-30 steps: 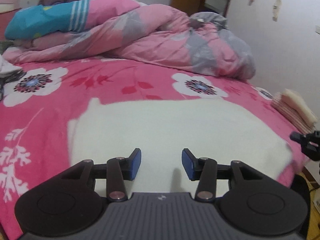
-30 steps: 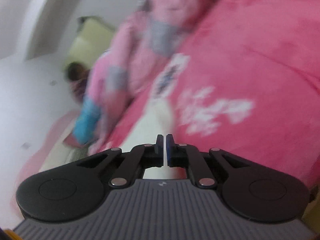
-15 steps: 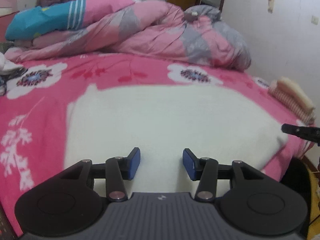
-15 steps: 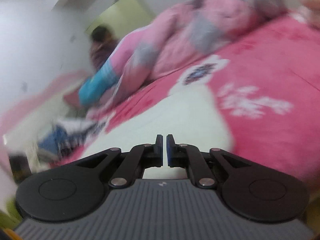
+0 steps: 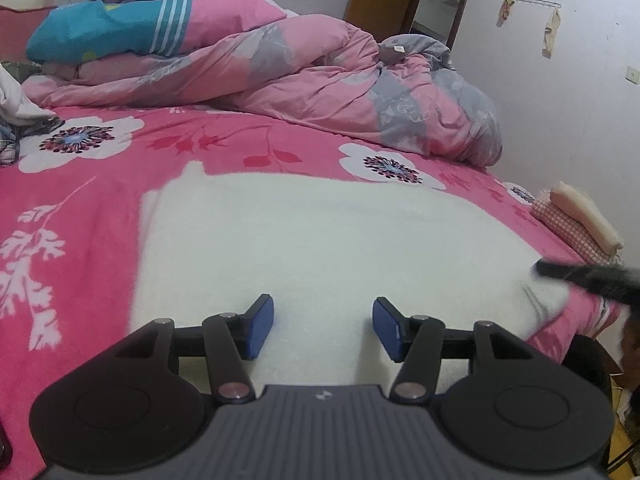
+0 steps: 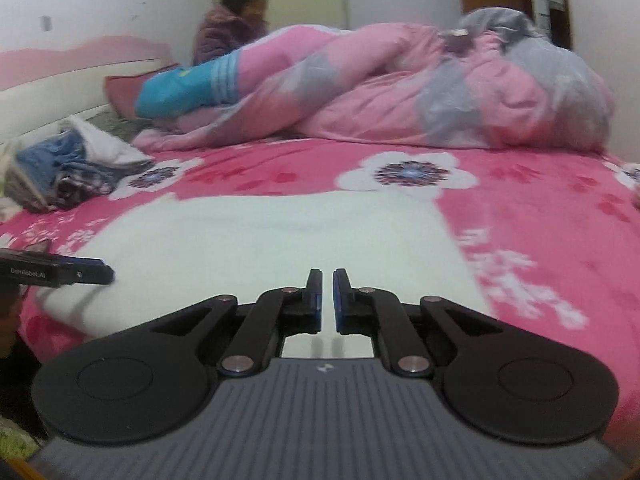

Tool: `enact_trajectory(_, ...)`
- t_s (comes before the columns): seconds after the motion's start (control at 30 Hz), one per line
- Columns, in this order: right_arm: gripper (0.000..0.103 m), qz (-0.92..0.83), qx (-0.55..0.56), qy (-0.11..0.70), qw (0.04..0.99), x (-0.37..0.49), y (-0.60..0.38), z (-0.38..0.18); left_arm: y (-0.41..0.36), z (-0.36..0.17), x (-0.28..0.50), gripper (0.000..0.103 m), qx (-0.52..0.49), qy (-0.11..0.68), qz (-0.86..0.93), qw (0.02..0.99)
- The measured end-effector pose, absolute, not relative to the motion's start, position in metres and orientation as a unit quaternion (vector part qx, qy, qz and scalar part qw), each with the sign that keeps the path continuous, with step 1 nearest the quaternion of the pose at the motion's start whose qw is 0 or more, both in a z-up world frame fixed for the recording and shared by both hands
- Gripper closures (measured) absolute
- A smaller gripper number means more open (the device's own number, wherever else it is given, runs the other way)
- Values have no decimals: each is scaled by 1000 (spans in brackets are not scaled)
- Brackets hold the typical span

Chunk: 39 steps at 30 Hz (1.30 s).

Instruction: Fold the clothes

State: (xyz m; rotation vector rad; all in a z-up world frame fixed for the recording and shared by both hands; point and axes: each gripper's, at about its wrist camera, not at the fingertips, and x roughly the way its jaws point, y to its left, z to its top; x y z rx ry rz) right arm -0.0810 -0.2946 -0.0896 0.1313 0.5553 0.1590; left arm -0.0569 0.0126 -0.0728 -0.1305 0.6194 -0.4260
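Fingers [image 5: 260, 328] of left gripper [image 5: 323, 328] spread apart above white garment [image 5: 320, 240] | right gripper [image 6: 327, 300] fingers nearly closed, nothing held | garment laid flat on pink floral bed [image 5: 80, 184]

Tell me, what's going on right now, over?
Left gripper open above white cloth. Right gripper nearly shut, empty, at the cloth's near edge. Cloth flat on pink bedspread; nothing on it.
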Motion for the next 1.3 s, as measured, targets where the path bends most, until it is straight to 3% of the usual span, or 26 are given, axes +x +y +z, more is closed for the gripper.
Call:
enact_trajectory(0.13,94,89,70,269,956,-76,-286,-90,14,-73,-58,42,-73,303,-210,927)
enact_trajectory(0.23,94,92,102,285,949,-70,-293,-86,14,-72,-58,29,-87,305,-216,923)
enact_trajectory(0.3,93,92,117,294,944,-67,-296,-83,10,-71,-60,15,-80,307,-215,924)
enact_trajectory(0.4,92,82,111,306,942,-64,-292,-76,4,-69,-62,6,-70,311,-212,924)
enact_trajectory(0.53,72,76,100,282,951,-64,-276,-54,-3,-66,-65,4,-58,315,-208,924)
enact_trajectory(0.6,69,79,93,258,958,-63,-268,-45,-5,-65,-64,4,-57,319,-203,924)
enact_trajectory(0.67,54,73,80,248,963,-56,-259,-47,-7,-64,-64,3,-55,323,-198,924)
enact_trajectory(0.77,46,71,52,293,952,-36,-249,-74,-10,-63,-63,1,-52,330,-191,923)
enact_trajectory(0.83,44,71,14,279,957,-37,-241,-86,-12,-63,-63,0,-51,334,-186,923)
enact_trajectory(0.93,42,64,17,297,953,-33,-239,-80,-16,-62,-62,0,-48,340,-178,922)
enact_trajectory(1.0,34,70,27,308,949,-31,-240,-76,-18,-61,-62,0,-46,345,-173,922)
enact_trajectory(1.07,13,77,34,318,944,-29,-238,-73,-19,-60,-61,0,-47,349,-168,921)
enact_trajectory(1.13,1,83,32,330,940,-29,-233,-69,-18,-59,-60,0,-52,353,-163,920)
enact_trajectory(1.3,1,77,25,342,936,-26,-227,-68,-20,-56,-57,0,-56,365,-149,917)
